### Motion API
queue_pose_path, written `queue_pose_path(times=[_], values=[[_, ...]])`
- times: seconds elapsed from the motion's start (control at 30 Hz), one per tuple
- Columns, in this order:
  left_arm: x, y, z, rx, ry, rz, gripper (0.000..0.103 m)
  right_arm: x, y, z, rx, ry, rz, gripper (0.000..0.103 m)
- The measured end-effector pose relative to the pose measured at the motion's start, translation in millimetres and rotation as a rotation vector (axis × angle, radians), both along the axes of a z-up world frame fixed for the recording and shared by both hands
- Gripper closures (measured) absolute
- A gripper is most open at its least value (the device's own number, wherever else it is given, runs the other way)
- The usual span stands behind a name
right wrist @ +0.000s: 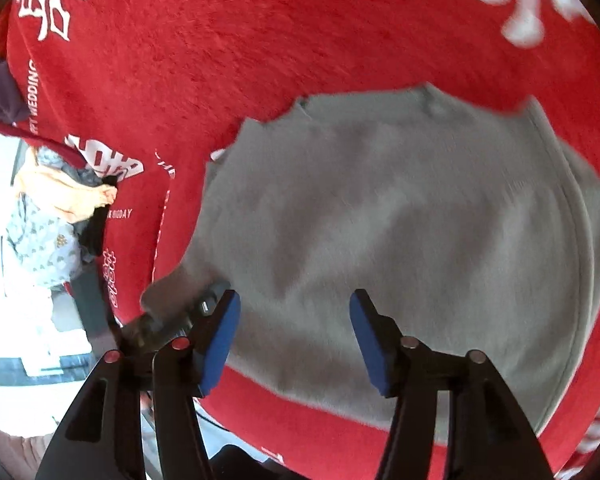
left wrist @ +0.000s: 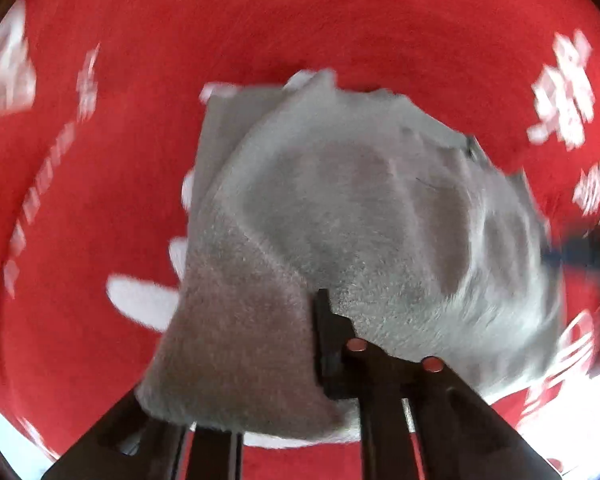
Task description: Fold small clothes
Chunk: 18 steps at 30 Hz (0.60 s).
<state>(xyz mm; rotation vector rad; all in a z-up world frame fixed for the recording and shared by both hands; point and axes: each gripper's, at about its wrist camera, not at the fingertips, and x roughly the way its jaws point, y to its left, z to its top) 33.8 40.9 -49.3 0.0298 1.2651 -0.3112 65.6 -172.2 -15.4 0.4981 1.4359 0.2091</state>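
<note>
Grey garment (right wrist: 400,232) spread on the red blanket (right wrist: 220,60), right under both grippers, its near hem running across toward the blanket's near edge. Left gripper (left wrist: 324,344) with fingers clenched on a lifted flap of the cloth at that near side; right gripper (right wrist: 294,336) with blue fingers (right wrist: 220,340) released, standing apart above the cloth and holding nothing. Likely next: carrying the pinched flap away from the near edge, over the flat part beyond, so the left hand being the nearer one.
</note>
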Motion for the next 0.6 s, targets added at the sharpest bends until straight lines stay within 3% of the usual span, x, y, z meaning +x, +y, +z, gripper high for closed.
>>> queue_pose_path(times=[0.07, 0.23, 0.37, 0.6], values=[[-11, -16, 8, 0.091, -0.103, -0.095, 0.091, 26, 12, 0, 0.0, 0.015, 0.044, 0.027], [-44, -47, 22, 0.258, -0.344, -0.35, 0.092, 92, 58, -2, 0.059, 0.071, 0.185, 0.023], [-54, -57, 28, 0.288, -0.416, -0.441, 0.092, 120, 94, -14, 0.092, 0.17, 0.315, 0.019], [-52, -64, 29, 0.268, -0.431, -0.455, 0.092, 144, 149, -65, 0.029, 0.37, 0.46, 0.018]])
